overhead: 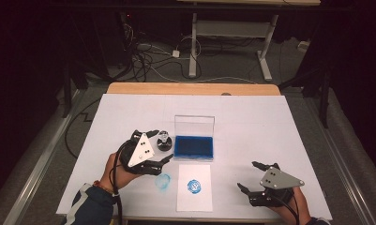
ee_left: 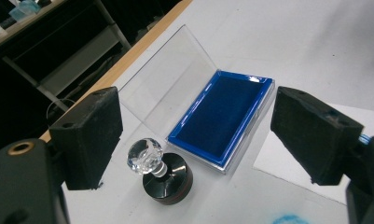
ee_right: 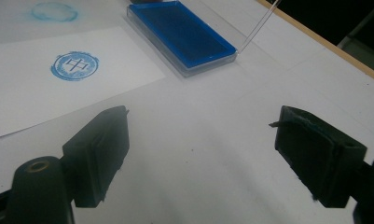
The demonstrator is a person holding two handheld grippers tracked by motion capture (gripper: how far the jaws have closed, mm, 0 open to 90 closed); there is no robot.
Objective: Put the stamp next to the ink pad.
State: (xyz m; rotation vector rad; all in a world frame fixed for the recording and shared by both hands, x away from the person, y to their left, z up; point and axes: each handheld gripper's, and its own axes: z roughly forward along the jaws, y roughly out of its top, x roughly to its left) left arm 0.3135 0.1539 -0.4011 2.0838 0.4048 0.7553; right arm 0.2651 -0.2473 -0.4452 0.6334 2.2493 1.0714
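Right tool [overhead: 256, 177], near front counter [overhead: 251, 112] edge: jaws wide, empty, open room around. Left tool [overhead: 158, 147]: jaws spread, flanking round black stamp [ee_left: 161, 175] with faceted clear knob, beside glossy blue ink pad [ee_left: 222, 119], mid-counter.

You see a stamp [ee_left: 159, 171] with a clear, glassy faceted knob and a glossy black base. The ink pad [ee_left: 222, 119] looks like matt blue felt in a shiny clear plastic case [ee_left: 173, 77]. The printed sheet [ee_right: 63, 74] is plain matt paper. Your left gripper [ee_left: 196, 135] has rough, dull black foam-like pads. The table [overhead: 190, 88] shows a wooden edge.
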